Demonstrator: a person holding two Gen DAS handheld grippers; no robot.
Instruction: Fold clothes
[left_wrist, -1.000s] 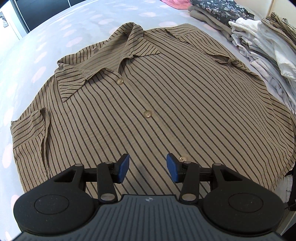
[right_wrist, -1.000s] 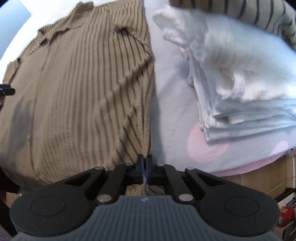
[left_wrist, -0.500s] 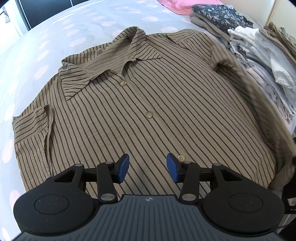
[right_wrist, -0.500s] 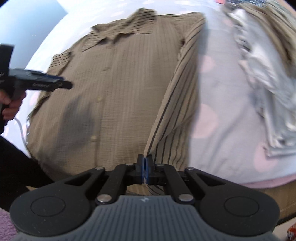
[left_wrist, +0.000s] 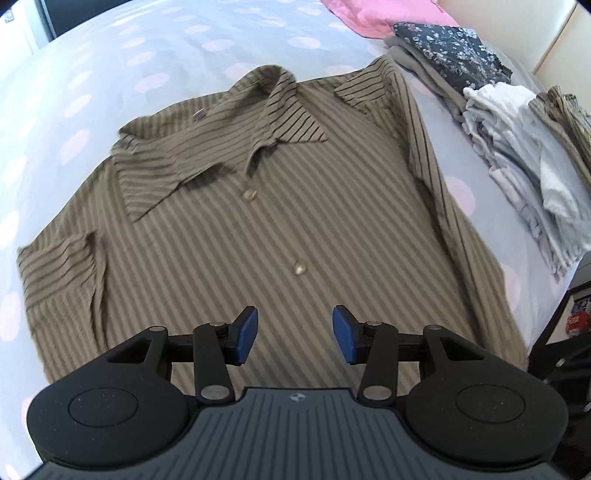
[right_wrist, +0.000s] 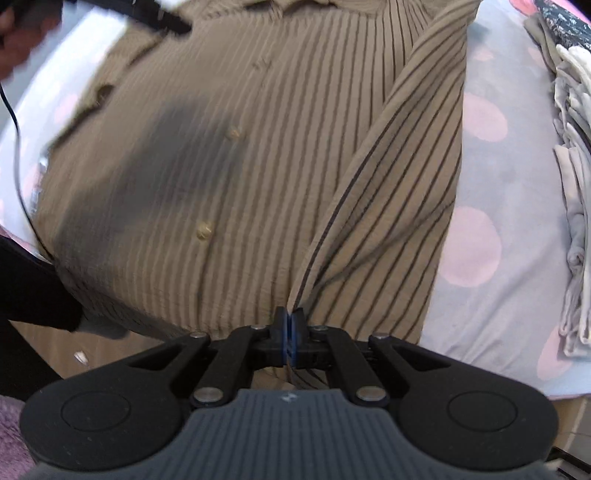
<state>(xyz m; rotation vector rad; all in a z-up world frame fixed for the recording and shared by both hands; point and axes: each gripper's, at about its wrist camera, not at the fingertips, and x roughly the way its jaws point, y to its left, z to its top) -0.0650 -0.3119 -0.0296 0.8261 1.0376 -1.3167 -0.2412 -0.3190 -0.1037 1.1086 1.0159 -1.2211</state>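
A brown shirt (left_wrist: 266, 236) with thin dark stripes lies front-up on a bed sheet (left_wrist: 110, 66), which is pale blue-grey with soft pink dots. The cloth looks light and slightly crinkled; its collar is pointed and spread open, and small pale round buttons (left_wrist: 300, 268) run down the middle. The short sleeve on the side away from the pile of clothes is folded in on itself with a creased cuff.

The left gripper (left_wrist: 294, 334) hangs above the lower front of the shirt with its blue pads (left_wrist: 246, 335) about half apart and nothing between them. The right gripper (right_wrist: 288, 334) is pinched tight on the shirt's side edge, near the hem, and that edge rises off the sheet as a taut, doubled strip lying over toward the buttons.

The left wrist view alone shows the whole collar, the folded sleeve and, beyond the shirt's far side, a pile of clothes (left_wrist: 524, 147): whitish crumpled pieces, a dark flowered one and something pink further back. The right wrist view alone shows the grip itself, a soft dark shadow across the shirt's front, a hand (right_wrist: 18, 40) at the top corner and a wooden edge below the hem. It is blurred.
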